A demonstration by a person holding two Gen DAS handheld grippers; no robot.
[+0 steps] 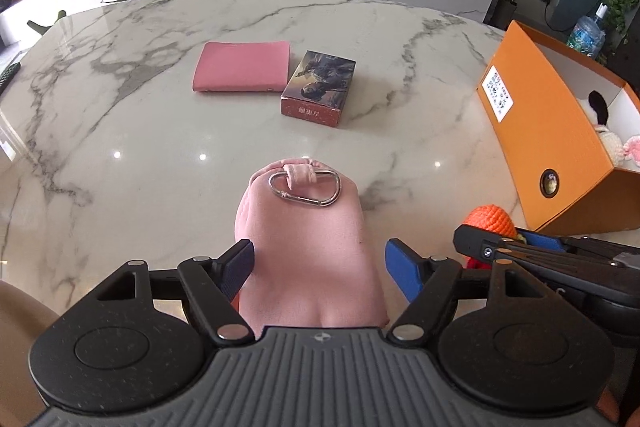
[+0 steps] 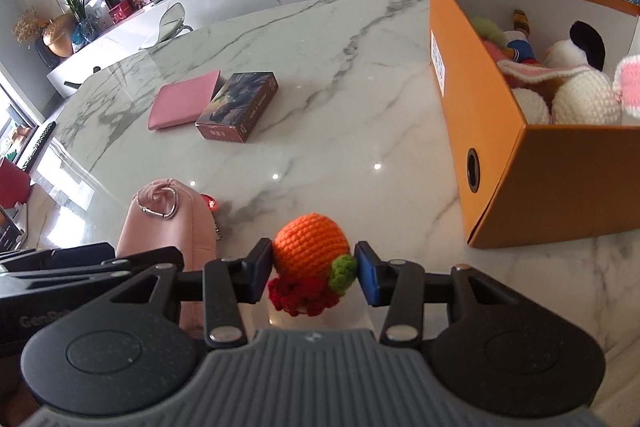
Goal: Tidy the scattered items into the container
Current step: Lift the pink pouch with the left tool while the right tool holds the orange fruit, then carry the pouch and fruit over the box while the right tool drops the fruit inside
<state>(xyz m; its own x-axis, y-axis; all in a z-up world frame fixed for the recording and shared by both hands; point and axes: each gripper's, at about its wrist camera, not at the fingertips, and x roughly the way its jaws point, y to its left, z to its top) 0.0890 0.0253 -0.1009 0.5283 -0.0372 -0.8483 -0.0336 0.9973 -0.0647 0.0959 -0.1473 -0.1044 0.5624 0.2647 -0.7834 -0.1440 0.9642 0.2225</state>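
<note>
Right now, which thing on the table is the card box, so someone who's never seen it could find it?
Start at the marble table, left of the orange box. Mid-table lie two flat items touching side by side. The card box is the right one: dark painted artwork on top, reddish sides, unlike the plain pink wallet.

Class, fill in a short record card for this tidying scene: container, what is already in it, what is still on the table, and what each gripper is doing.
container: orange box, open top
inside: crocheted plush toys
on table: pink wallet beside card box
left gripper: open, fingers either side of pink pouch with carabiner
right gripper: fingers against orange crochet toy
surface: marble table
</note>
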